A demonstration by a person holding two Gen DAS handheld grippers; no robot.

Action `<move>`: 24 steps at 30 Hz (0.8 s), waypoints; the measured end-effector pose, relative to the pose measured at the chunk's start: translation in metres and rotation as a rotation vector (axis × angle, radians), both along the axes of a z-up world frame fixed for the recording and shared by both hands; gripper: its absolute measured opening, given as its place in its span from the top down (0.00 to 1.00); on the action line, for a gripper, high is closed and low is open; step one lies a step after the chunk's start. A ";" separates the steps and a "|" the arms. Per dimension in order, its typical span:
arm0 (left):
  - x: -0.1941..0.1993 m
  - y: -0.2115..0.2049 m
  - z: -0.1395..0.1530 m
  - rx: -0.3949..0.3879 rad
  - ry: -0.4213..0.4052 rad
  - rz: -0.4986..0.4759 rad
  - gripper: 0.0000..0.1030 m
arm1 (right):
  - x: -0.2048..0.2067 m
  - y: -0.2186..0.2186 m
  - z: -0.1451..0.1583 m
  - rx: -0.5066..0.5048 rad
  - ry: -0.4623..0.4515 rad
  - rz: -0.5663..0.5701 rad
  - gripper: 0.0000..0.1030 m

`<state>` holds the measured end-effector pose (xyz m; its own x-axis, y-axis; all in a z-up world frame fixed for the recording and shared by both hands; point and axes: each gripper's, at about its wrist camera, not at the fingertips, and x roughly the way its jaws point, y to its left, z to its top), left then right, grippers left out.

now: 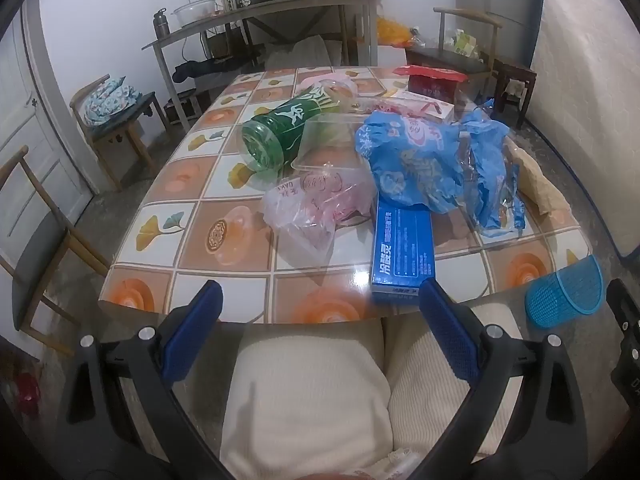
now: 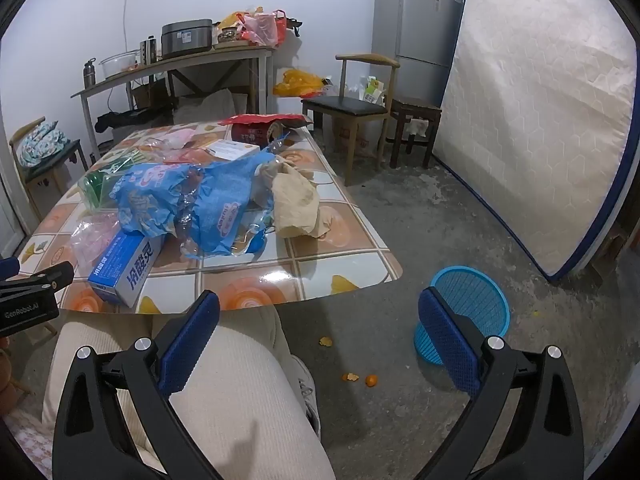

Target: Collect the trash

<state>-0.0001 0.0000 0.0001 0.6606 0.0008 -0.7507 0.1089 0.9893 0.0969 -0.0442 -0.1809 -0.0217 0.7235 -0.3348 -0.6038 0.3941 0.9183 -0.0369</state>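
Note:
Trash lies on the tiled table (image 1: 224, 236): a green bottle (image 1: 280, 136) on its side, a clear plastic tub (image 1: 332, 140), a pink plastic bag (image 1: 312, 208), a blue box (image 1: 402, 252), a crumpled blue wrapper (image 1: 432, 160) and brown paper (image 2: 296, 200). The blue box (image 2: 128, 268) and blue wrapper (image 2: 192, 200) also show in the right wrist view. A blue mesh bin (image 2: 464, 312) stands on the floor right of the table; it also shows in the left wrist view (image 1: 564, 292). My left gripper (image 1: 320, 304) is open and empty before the table's near edge. My right gripper (image 2: 320, 312) is open and empty, above my knee.
A red package (image 1: 434, 80) and a white box (image 1: 424, 106) lie at the table's far end. Chairs (image 2: 352, 108) stand around the table. A mattress (image 2: 532, 120) leans on the right wall beside a fridge (image 2: 416, 24). Orange peel (image 2: 360, 378) lies on the floor.

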 end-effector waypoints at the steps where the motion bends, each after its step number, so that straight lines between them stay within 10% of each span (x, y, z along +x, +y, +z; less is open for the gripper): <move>1: 0.000 0.000 0.000 -0.001 0.001 0.000 0.08 | 0.000 0.000 0.000 -0.003 -0.002 -0.001 0.06; 24: 0.000 0.000 0.000 -0.003 0.005 0.000 0.08 | 0.000 0.002 0.001 -0.006 -0.007 -0.001 0.06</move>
<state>0.0001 0.0001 -0.0001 0.6568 -0.0017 -0.7541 0.1097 0.9896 0.0933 -0.0437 -0.1793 -0.0204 0.7271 -0.3393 -0.5968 0.3956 0.9176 -0.0397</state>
